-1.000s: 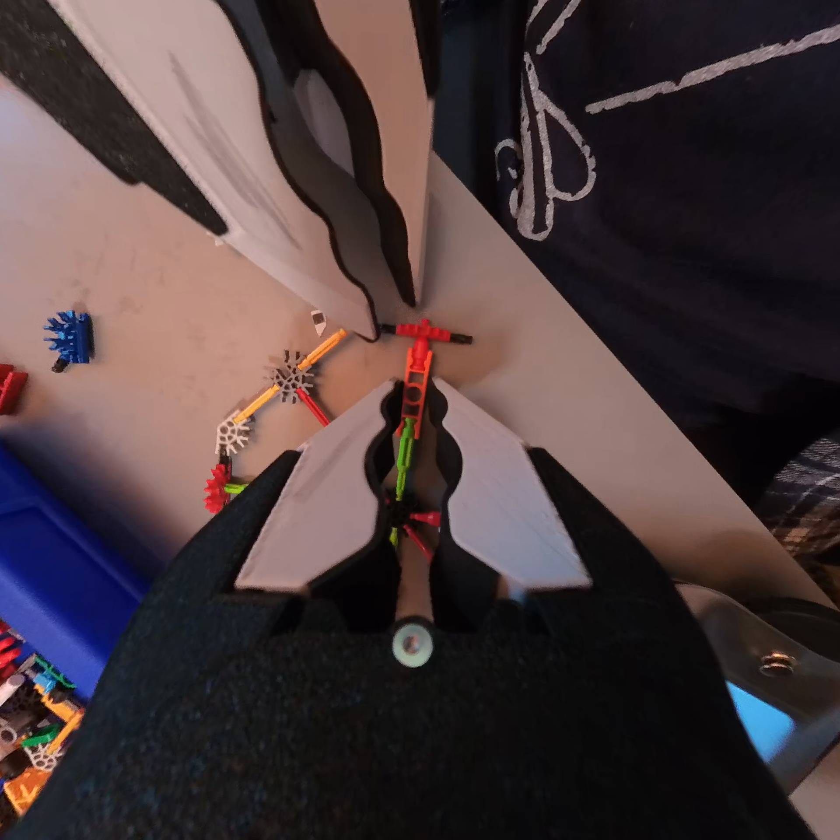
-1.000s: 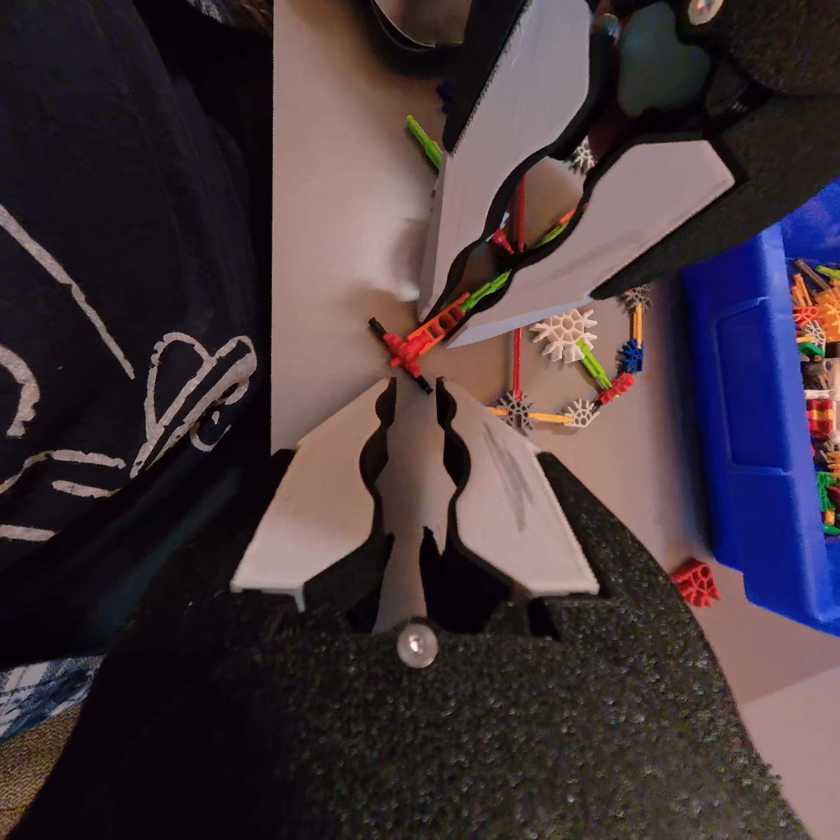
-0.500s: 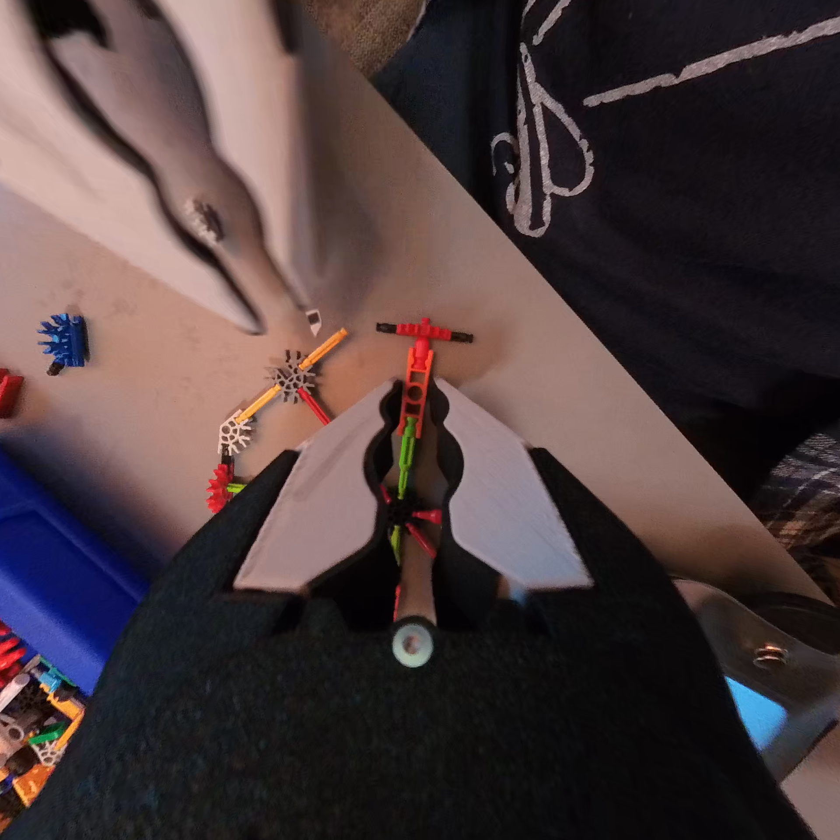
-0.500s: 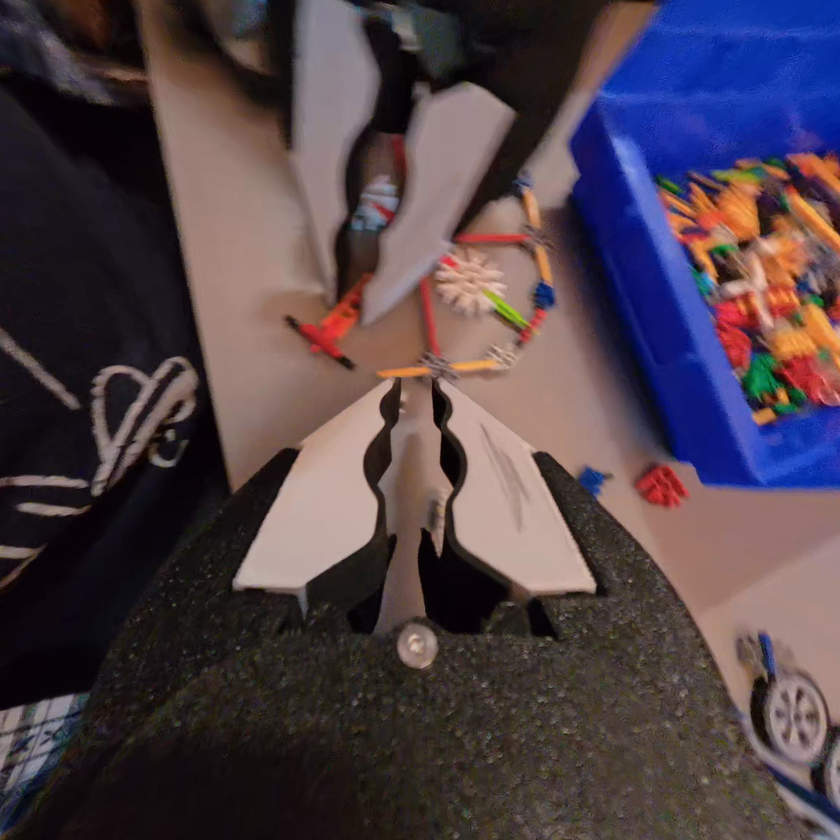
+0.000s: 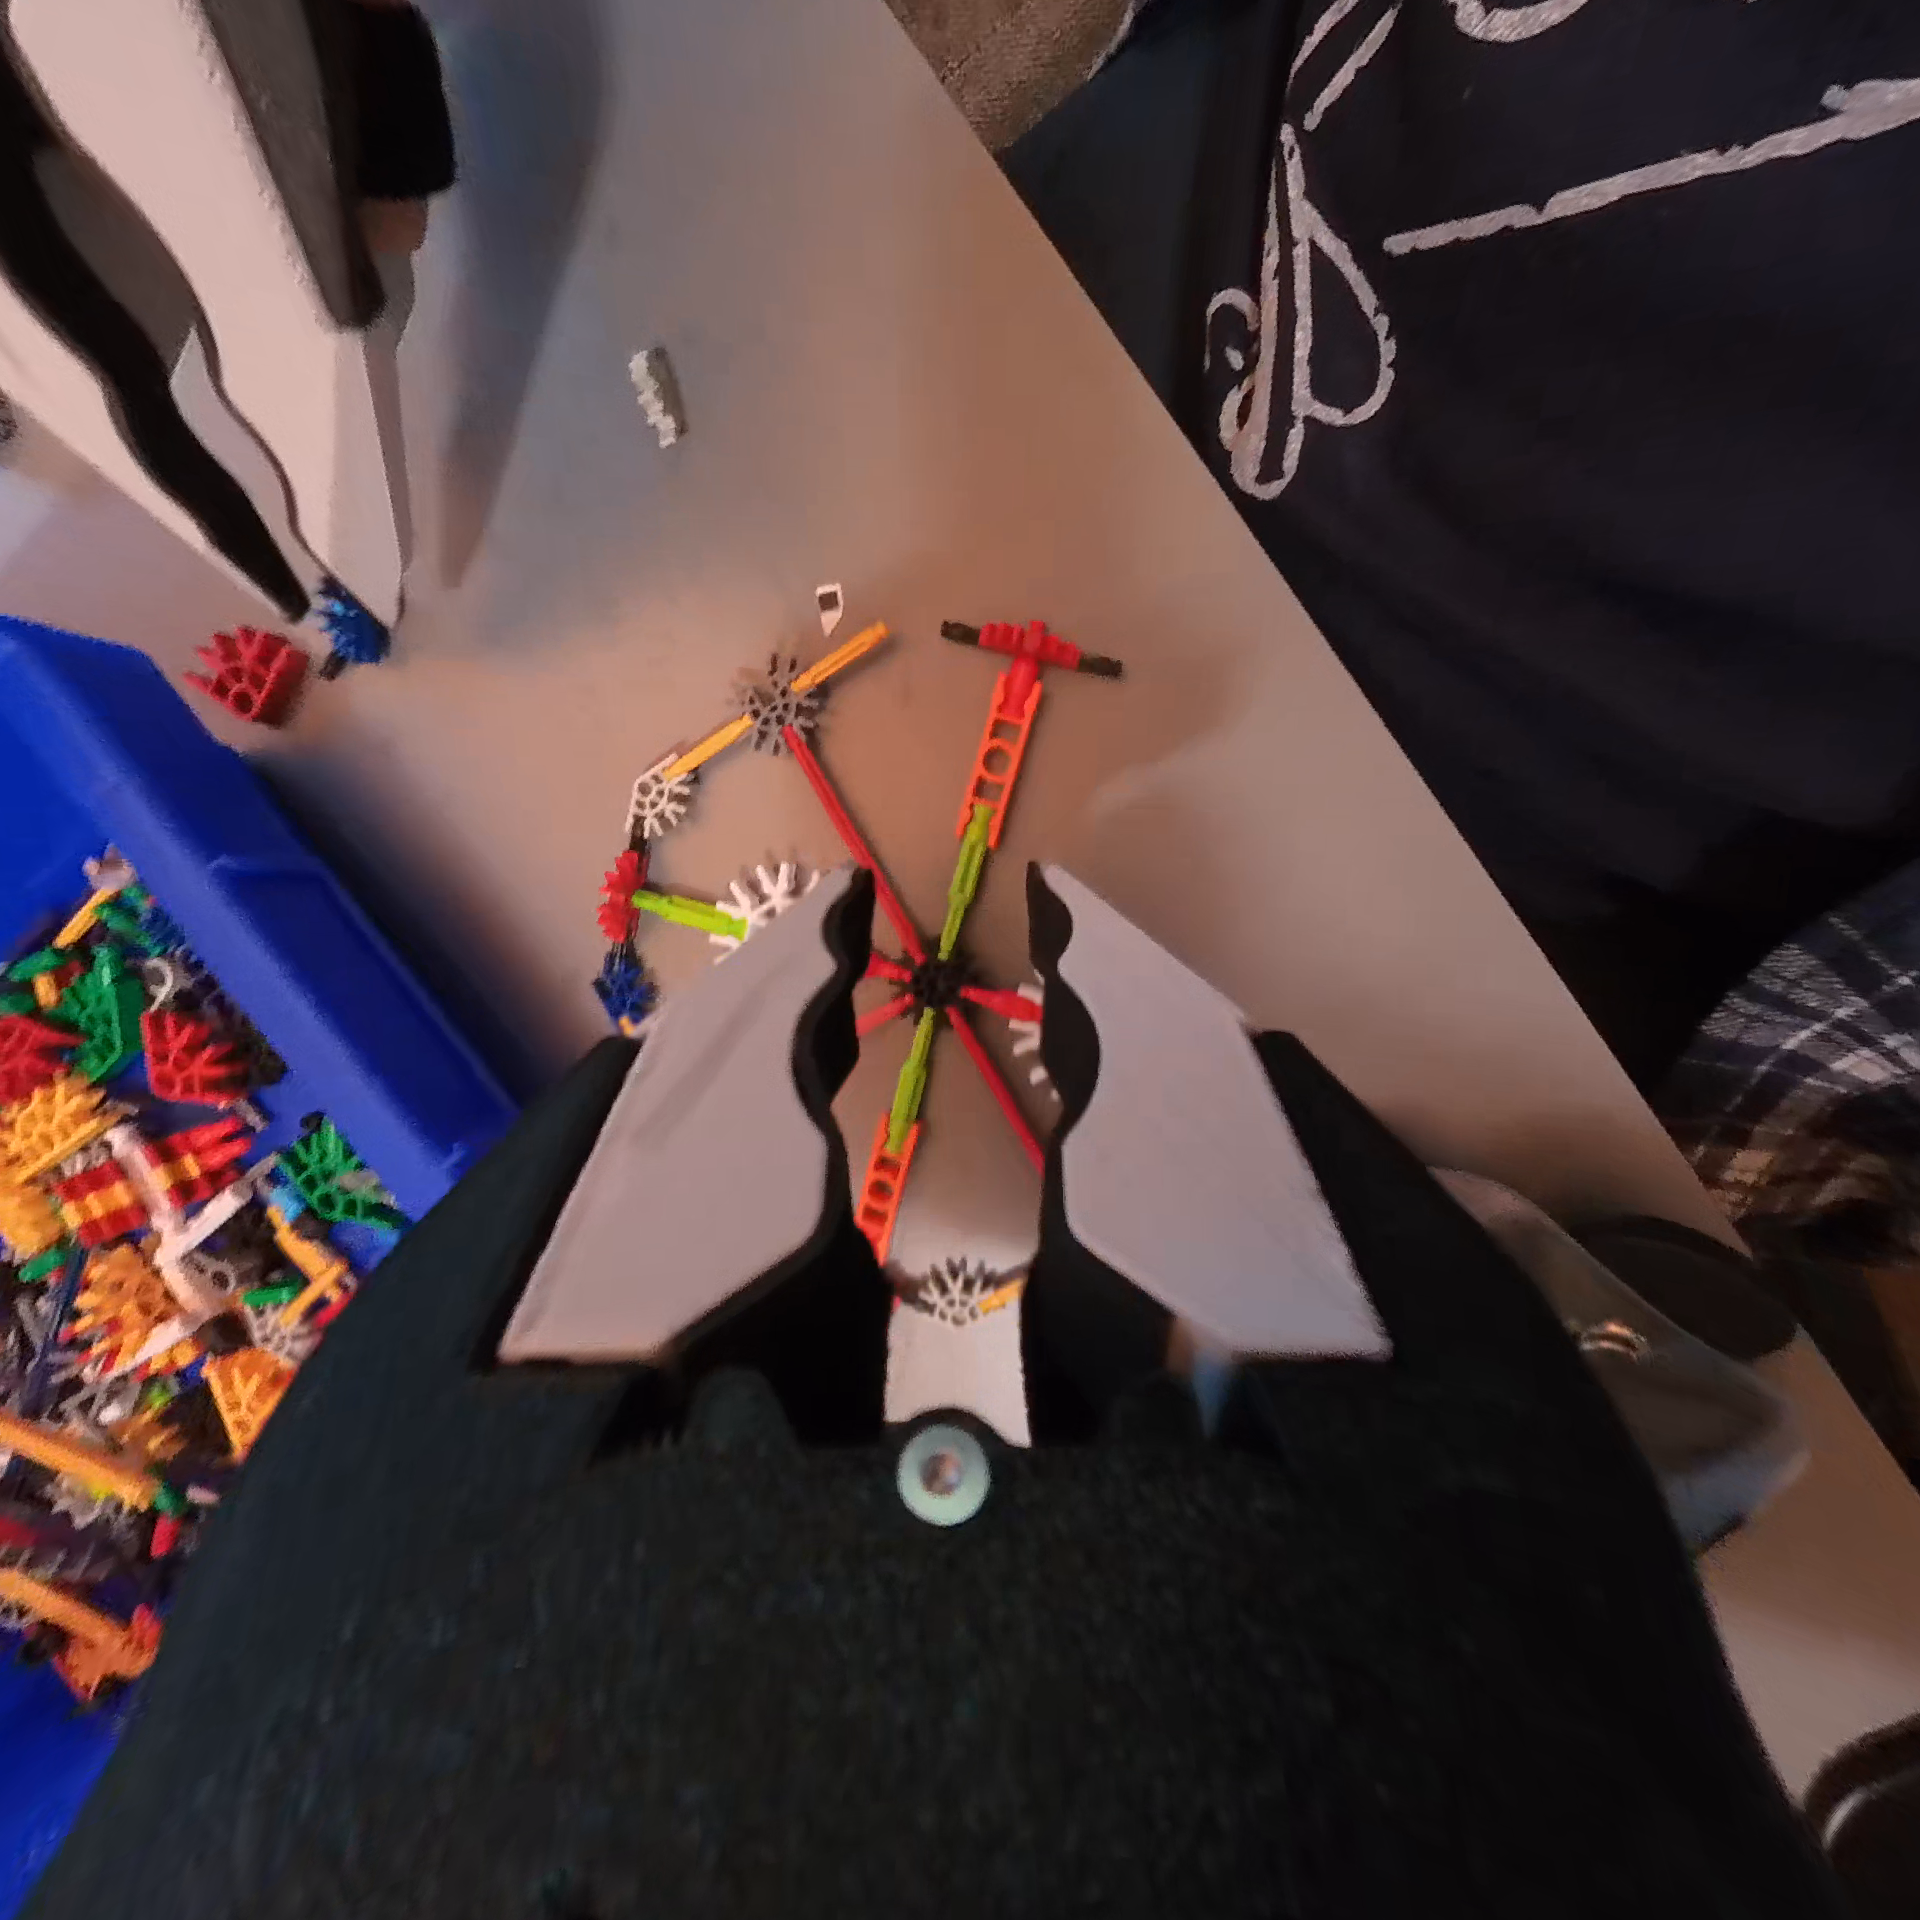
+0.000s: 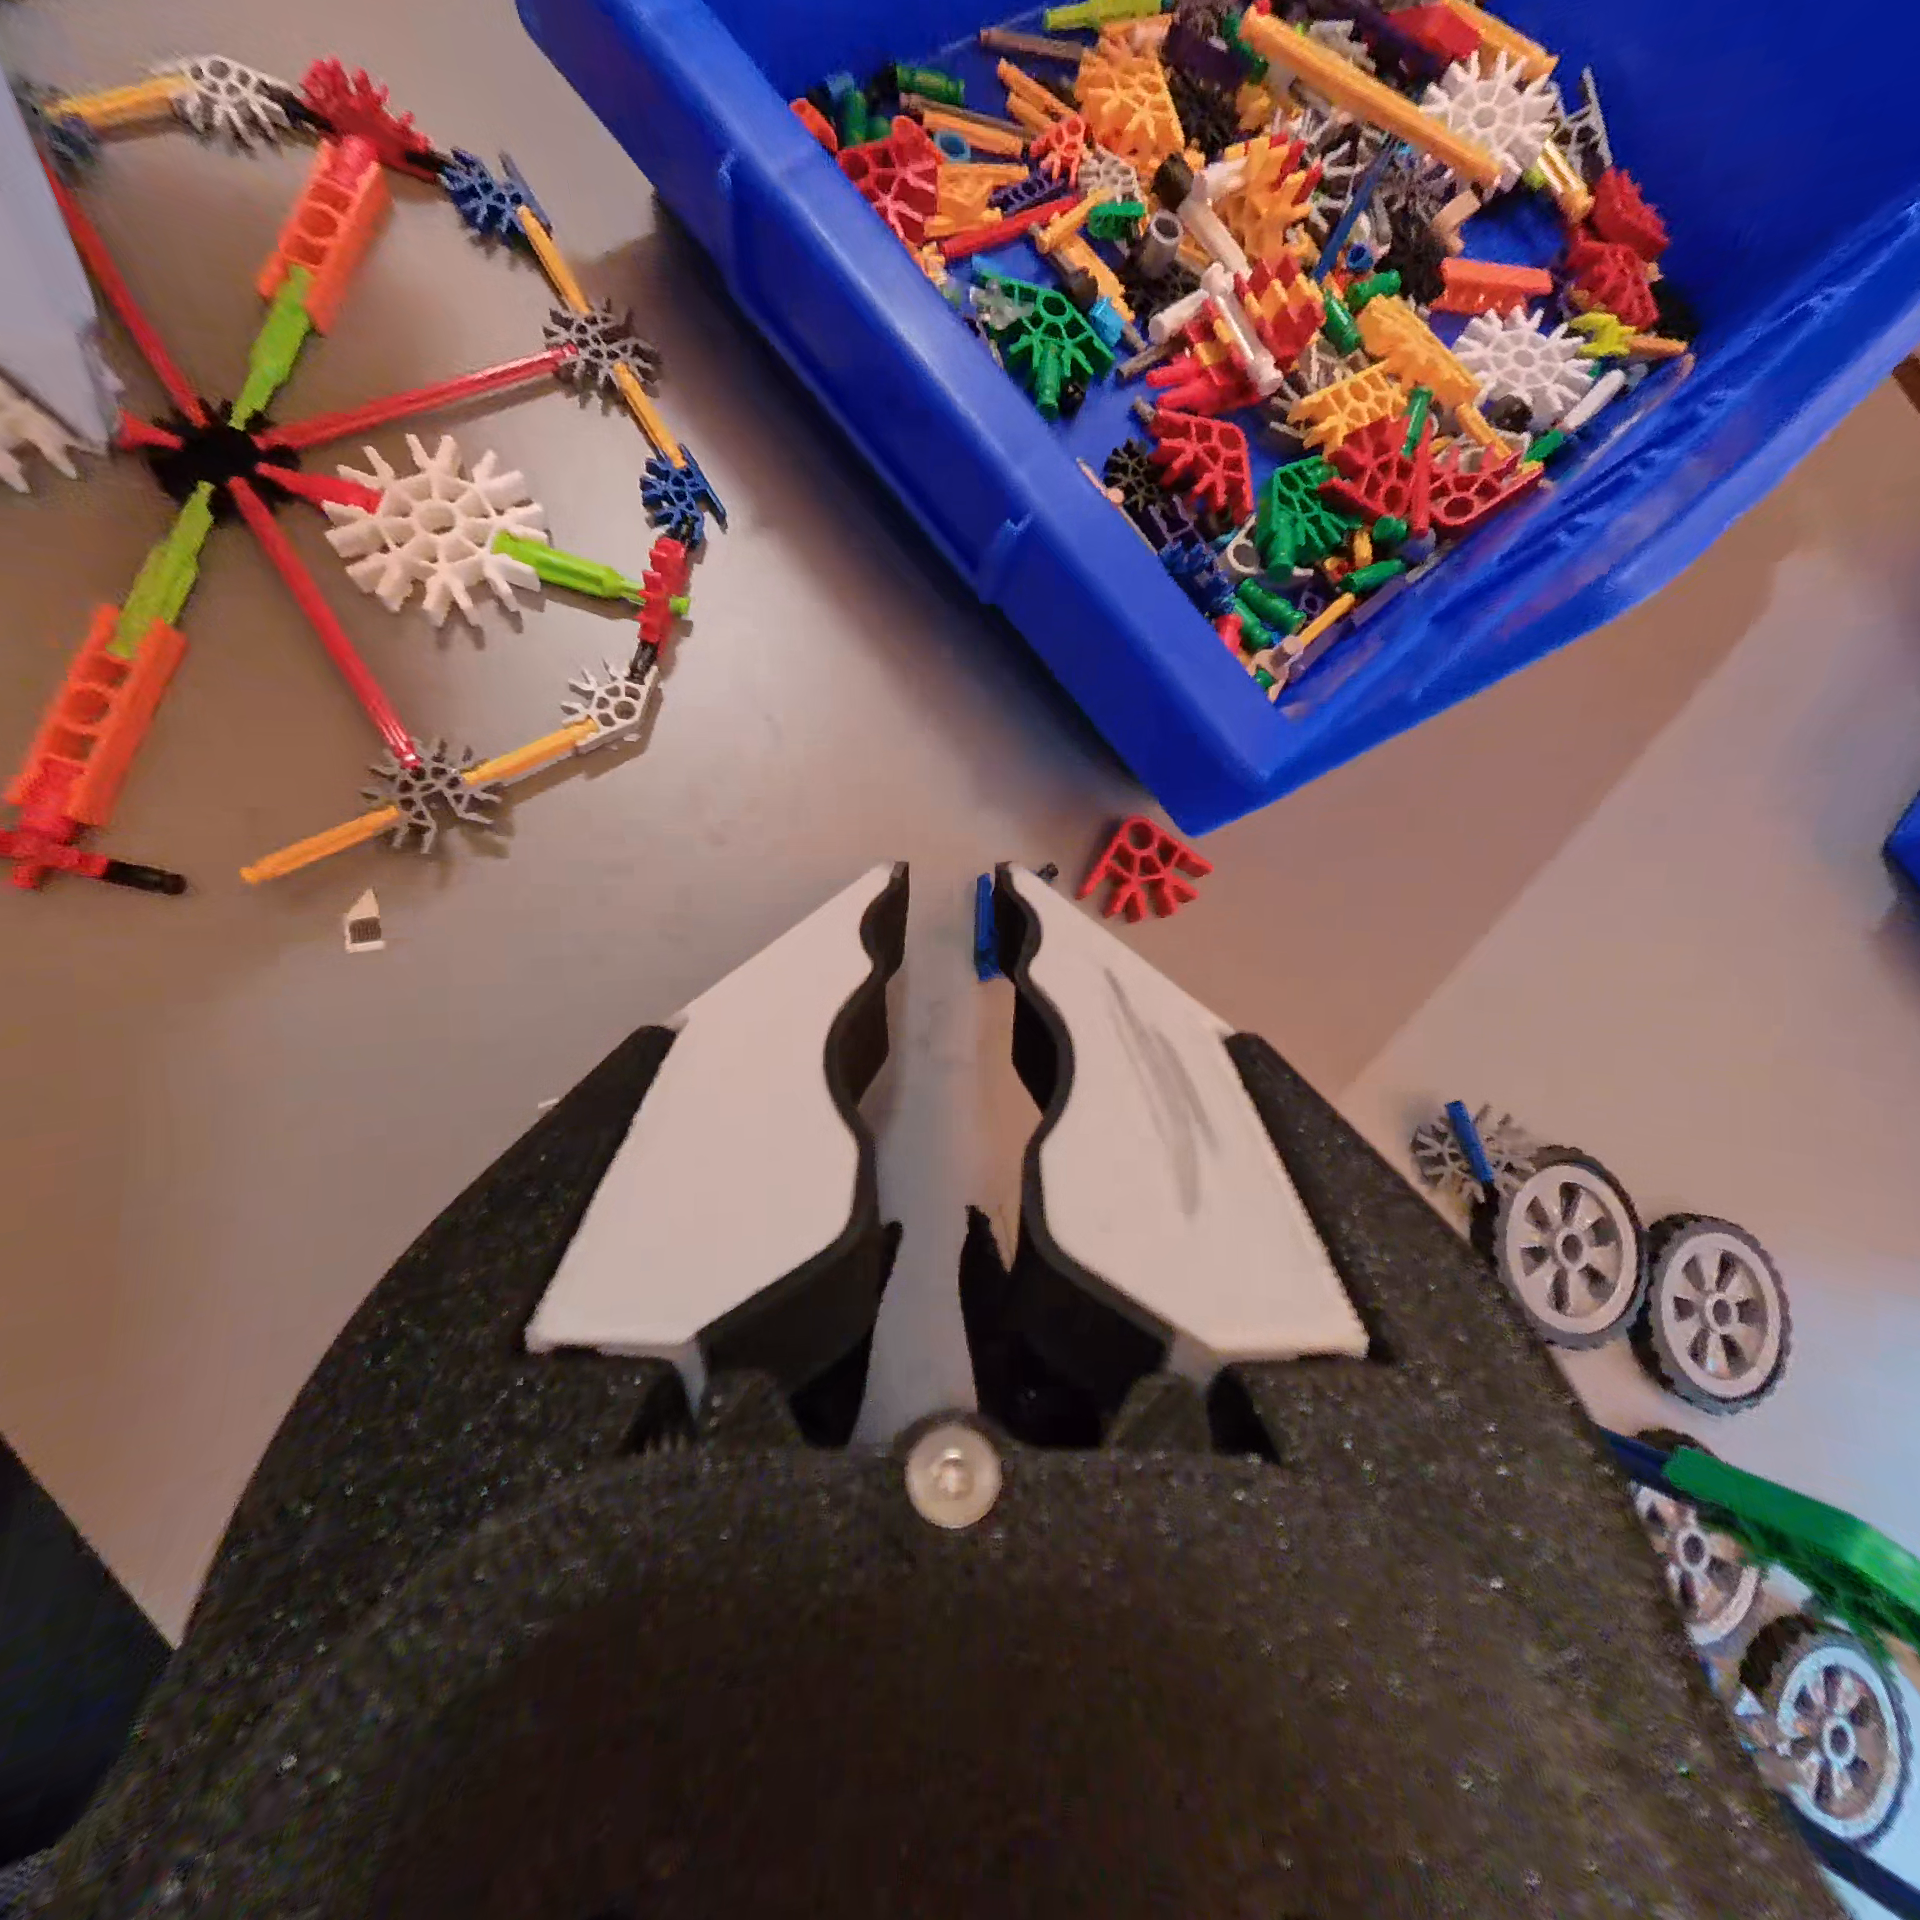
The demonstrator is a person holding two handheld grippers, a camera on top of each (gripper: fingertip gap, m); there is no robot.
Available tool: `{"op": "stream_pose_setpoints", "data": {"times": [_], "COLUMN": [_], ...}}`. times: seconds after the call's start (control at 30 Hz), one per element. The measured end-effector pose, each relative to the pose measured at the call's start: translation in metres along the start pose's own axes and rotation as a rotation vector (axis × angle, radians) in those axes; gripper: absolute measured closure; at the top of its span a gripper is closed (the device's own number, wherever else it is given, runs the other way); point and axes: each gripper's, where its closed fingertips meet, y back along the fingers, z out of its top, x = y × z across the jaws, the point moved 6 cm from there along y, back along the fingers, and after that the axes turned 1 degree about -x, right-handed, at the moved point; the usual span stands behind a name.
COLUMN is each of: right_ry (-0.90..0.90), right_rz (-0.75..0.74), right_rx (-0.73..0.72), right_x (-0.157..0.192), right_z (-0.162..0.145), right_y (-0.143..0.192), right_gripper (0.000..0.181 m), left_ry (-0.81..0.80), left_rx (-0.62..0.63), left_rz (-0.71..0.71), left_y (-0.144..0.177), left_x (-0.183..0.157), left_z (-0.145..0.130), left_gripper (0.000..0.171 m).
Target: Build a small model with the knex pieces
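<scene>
A flat rod-and-connector wheel lies on the beige table, with a black hub (image 5: 932, 977) and red, green and orange spokes. It also shows in the right wrist view (image 6: 213, 452). My left gripper (image 5: 943, 883) is open and empty, its jaws spread to either side of the hub, above it. My right gripper (image 6: 951, 878) is narrowly open, tips down at the table. A small blue connector (image 6: 983, 925) stands against its right finger's inner edge. A red connector (image 6: 1143, 868) lies just right of it. The left wrist view shows the right gripper (image 5: 343, 613) at that blue connector (image 5: 348, 629).
A blue bin (image 6: 935, 436) full of several coloured pieces stands beyond the right gripper, also in the left wrist view (image 5: 260, 883). Grey toy wheels (image 6: 1569, 1247) and a green-framed wheeled piece (image 6: 1787, 1527) lie to the right. A person in a dark shirt (image 5: 1558, 520) stands at the table's edge. The grippers' ends are close to 15 cm from one another. Measured from the fingertips, the black hub (image 5: 932, 977) is 4 cm or so from the left gripper and 15 cm from the right. It is also in sight in the right wrist view (image 6: 178, 428). My right gripper is the nearer one to the red connector (image 6: 1143, 868): about 4 cm, against 20 cm. Seen from the left wrist view (image 5: 220, 655) as well.
My left gripper has opened, let go of the orange-green spoke and drawn back. My right gripper has swung away from the wheel's handle end to the loose blue and red connectors by the bin.
</scene>
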Motion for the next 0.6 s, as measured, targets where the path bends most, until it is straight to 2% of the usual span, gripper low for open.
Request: {"op": "stream_pose_setpoints", "data": {"times": [0.17, 0.27, 0.47, 0.6], "right_ry": [-0.006, 0.008, 0.008, 0.005], "right_rz": [-0.027, -0.012, 0.002, -0.014], "right_rx": [0.044, 0.069, 0.075, 0.084], "right_x": [-0.009, -0.007, -0.004, -0.004], "right_z": [-0.009, -0.013, -0.014, -0.014], "right_y": [-0.003, -0.008, -0.004, 0.000], "right_gripper": [0.164, 0.177, 0.178, 0.161], "left_ry": [0.030, 0.049, 0.079, 0.120], "left_rx": [0.004, 0.002, 0.022, 0.050], "left_rz": [0.060, 0.101, 0.158, 0.148], "left_y": [0.018, 0.030, 0.051, 0.056], "left_x": [0.003, 0.009, 0.014, 0.007], "left_z": [-0.009, -0.014, -0.023, -0.031], "left_gripper": [0.143, 0.143, 0.145, 0.146]}}
